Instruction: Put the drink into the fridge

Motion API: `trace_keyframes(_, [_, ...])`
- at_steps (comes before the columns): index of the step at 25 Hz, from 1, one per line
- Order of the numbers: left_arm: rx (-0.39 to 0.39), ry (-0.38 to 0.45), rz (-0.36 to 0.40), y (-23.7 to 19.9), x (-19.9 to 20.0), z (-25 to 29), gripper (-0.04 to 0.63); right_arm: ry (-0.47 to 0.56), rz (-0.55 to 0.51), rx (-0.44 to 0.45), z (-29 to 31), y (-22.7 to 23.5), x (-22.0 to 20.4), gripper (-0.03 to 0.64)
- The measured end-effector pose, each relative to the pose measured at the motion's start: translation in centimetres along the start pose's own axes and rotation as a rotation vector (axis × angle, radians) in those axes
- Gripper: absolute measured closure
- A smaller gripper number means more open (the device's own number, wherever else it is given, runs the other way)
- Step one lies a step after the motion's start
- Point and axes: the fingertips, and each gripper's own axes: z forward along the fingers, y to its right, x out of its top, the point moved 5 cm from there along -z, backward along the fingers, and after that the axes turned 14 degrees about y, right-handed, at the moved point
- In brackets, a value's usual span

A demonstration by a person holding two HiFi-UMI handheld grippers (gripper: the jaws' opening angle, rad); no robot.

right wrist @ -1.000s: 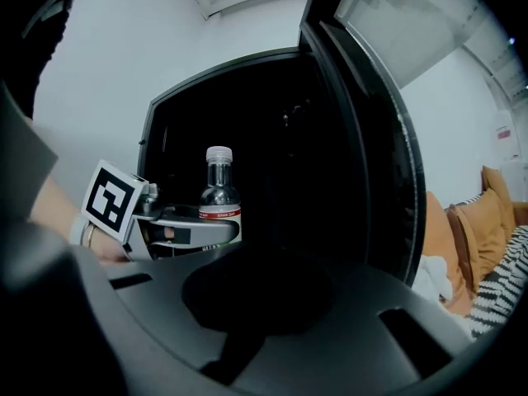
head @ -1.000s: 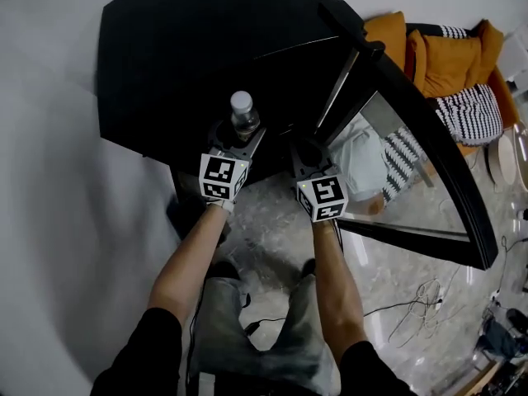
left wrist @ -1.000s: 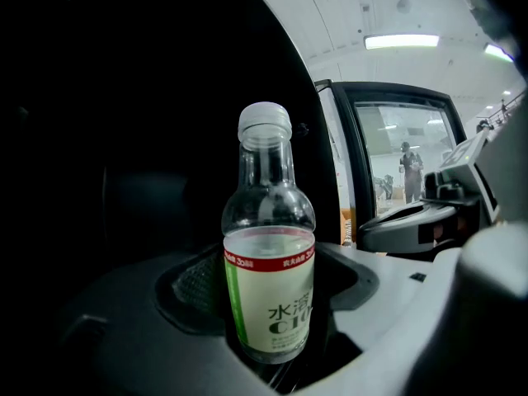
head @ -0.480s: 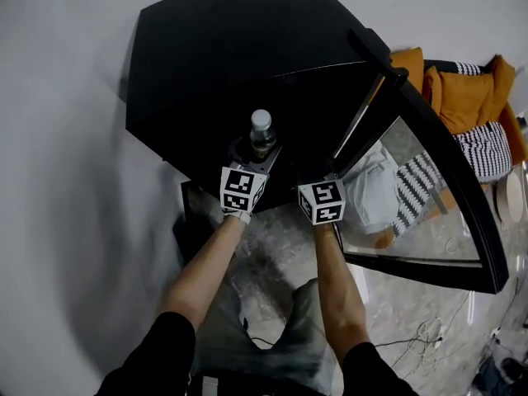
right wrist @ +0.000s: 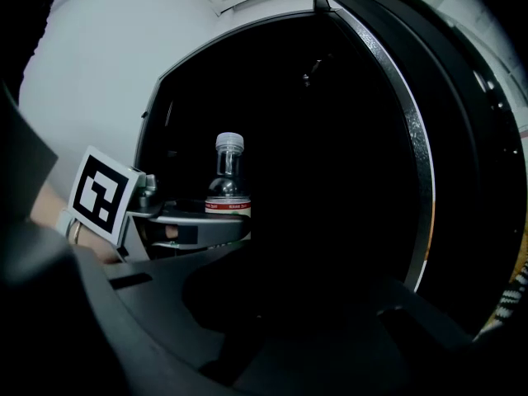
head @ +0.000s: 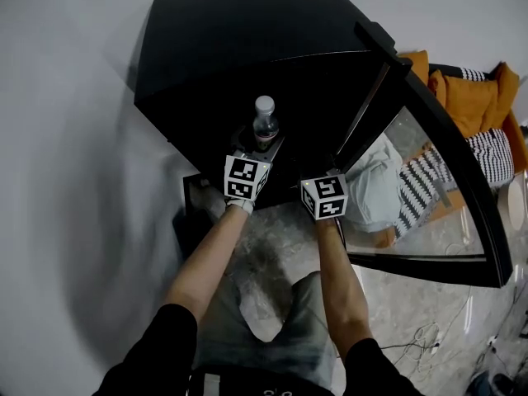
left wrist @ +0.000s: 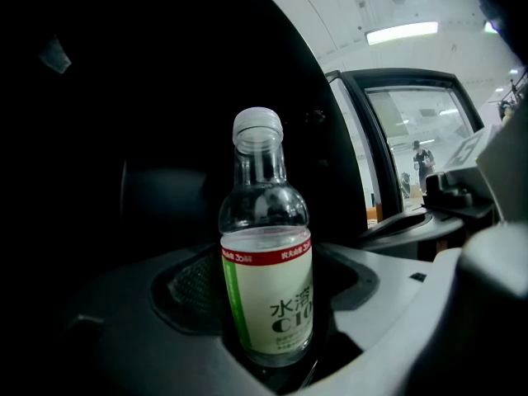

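Behind the open fridge door (head: 417, 221) sit orange cushions (head: 470, 101), perhaps a sofa.

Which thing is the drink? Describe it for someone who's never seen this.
Start at the black fridge with its glass door swung open. At its dark opening, the left gripper grips a small clear bottle, upright. It is the only bottle in sight: white screw cap, white label with a red band and a green stripe.
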Motion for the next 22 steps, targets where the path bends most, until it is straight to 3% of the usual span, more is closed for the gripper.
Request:
trace_keyframes(10, [0.035, -0.106, -0.016, -0.3, -0.1, -1.4, 0.227, -0.023, 0.020, 0.004, -2.1, -1.2, 1.1, 0.615])
trace_keyframes(16, [0.040, -0.133, -0.048, 2.2, 1.4, -3.9, 0.229, -0.070, 0.032, 0.003, -4.3, -2.0, 2.2, 0.615])
trace_keyframes(19, [0.041, -0.159, -0.061, 3.4, 2.9, -5.7, 0.245, -0.092, 0.035, 0.011, -5.6, -2.6, 3.9, 0.615])
trace_keyframes(22, [0.049, -0.176, -0.090, 4.6, 5.0, -8.1, 0.304, -0.108, 0.046, 0.019, -7.5, -3.1, 5.9, 0.615])
